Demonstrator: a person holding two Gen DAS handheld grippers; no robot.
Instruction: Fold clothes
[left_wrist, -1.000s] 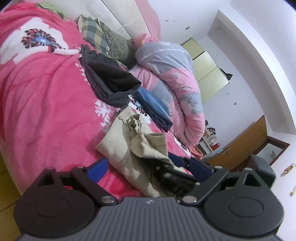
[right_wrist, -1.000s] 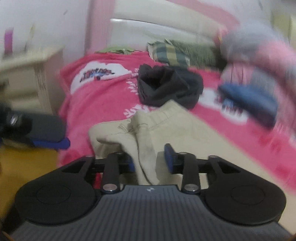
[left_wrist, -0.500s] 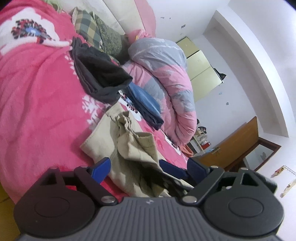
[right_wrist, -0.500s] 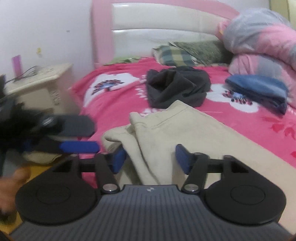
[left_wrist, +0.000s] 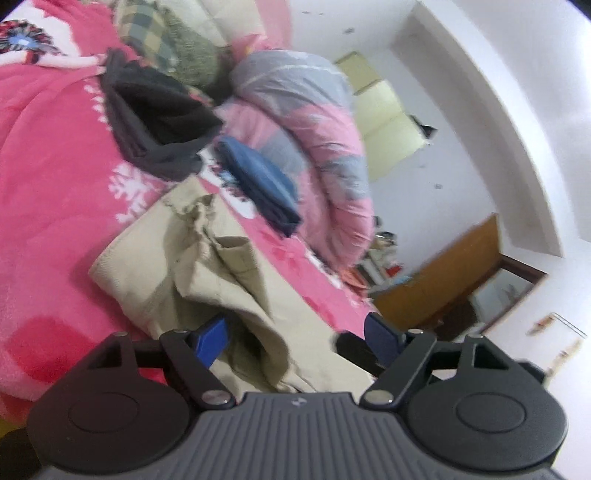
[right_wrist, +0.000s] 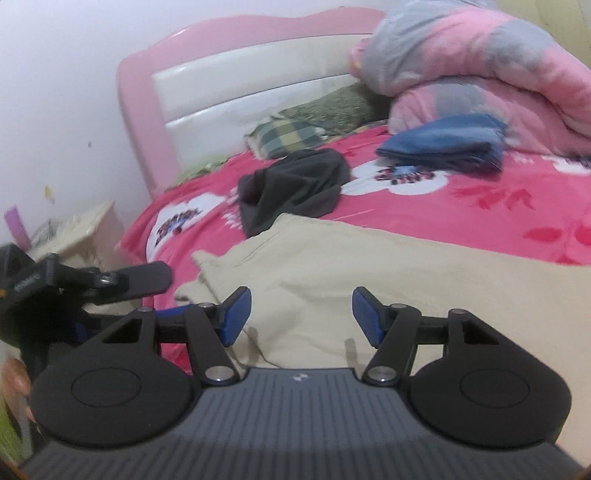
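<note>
My left gripper (left_wrist: 295, 334) is closing around the beige trousers (left_wrist: 207, 266), unpinched; my right gripper (right_wrist: 301, 314) hangs released above them.

L gripper (left_wrist: 295, 334): jaws wide apart but closing, blue pads facing each other across the gap. Cloth lies between them; pads not pressing on it. L pad (left_wrist: 211, 341) sits low against a fold, R pad clear of it. Points slightly down, frame tilted in its own view.

R gripper (right_wrist: 301, 314): jaws parted about halfway, blue pads (right_wrist: 234, 315) both clear, nothing clamped; cloth lies below and ahead of the gap. Points gently down, roughly level side to side.

In R wrist view, L gripper shows at far left, black fingers reaching in sideways. Blurred bit of a hand (right_wrist: 14, 384) at left edge, under it.
</note>
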